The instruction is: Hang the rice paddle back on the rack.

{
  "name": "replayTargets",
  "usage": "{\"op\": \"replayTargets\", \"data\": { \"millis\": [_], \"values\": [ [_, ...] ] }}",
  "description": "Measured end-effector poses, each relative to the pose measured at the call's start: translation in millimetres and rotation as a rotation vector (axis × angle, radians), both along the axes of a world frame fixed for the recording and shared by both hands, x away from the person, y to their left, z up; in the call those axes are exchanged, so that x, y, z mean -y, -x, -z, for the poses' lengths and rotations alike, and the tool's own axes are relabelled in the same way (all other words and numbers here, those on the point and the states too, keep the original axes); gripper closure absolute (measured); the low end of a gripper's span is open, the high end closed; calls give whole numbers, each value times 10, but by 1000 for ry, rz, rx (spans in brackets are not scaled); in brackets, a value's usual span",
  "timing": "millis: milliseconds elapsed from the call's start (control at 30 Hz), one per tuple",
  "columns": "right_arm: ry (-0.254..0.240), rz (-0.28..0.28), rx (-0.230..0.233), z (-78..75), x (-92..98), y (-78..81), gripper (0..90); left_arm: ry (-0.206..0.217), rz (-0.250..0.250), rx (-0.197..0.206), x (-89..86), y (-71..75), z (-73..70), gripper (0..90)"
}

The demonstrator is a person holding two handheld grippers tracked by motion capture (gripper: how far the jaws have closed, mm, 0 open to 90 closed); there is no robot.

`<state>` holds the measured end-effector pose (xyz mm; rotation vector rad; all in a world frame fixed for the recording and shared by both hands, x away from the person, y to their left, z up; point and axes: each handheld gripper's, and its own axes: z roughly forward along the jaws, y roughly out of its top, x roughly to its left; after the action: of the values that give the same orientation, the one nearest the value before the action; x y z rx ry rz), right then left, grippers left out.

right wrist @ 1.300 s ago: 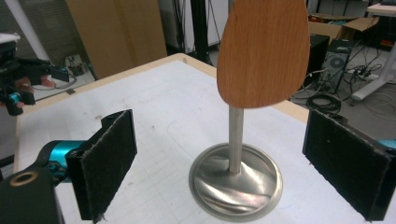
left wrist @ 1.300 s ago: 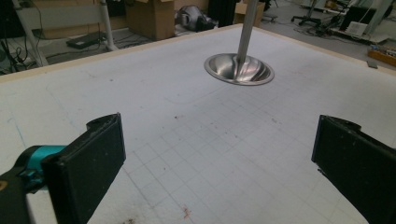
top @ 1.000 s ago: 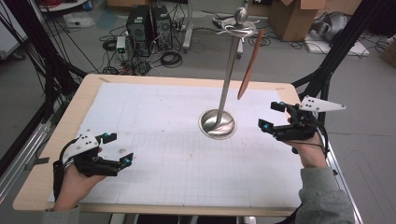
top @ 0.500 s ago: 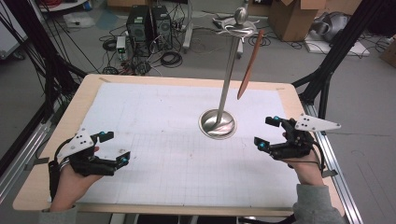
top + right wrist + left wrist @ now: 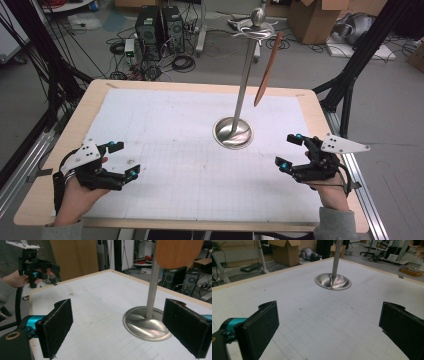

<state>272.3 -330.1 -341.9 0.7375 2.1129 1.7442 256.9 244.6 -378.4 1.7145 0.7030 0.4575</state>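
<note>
A steel stand with a round base rises from the middle right of the white gridded mat. A brown wooden spatula hangs from the hooks at its top. My left gripper hovers over the mat's near left, open, nothing between its jaws. My right gripper is at the near right, beside the base, also open and empty. The base lies ahead in the left gripper view. The right gripper view has the base, the spatula's blade and the left gripper far off.
The wooden table edge frames the mat. Behind the table, computer towers, cables and cardboard boxes stand on the floor. Black frame legs rise at both sides of the table.
My right gripper has moved back toward the near right edge, away from the stand. My left gripper shifted slightly. Both stayed open.
</note>
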Motion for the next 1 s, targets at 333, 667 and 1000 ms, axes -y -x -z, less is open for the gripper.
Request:
{"op": "replayTargets", "data": {
  "millis": [333,667,1000],
  "values": [
    [39,4,-9,122,82,116,88,-2,-11,-8,-20,-7,14,32],
    [14,-21,-18,225,169,160,88,36,-6,-23,-77,-2,6,32],
    [8,37,8,308,270,178,88,47,-37,0,-150,16,-27,32]
  ]
}}
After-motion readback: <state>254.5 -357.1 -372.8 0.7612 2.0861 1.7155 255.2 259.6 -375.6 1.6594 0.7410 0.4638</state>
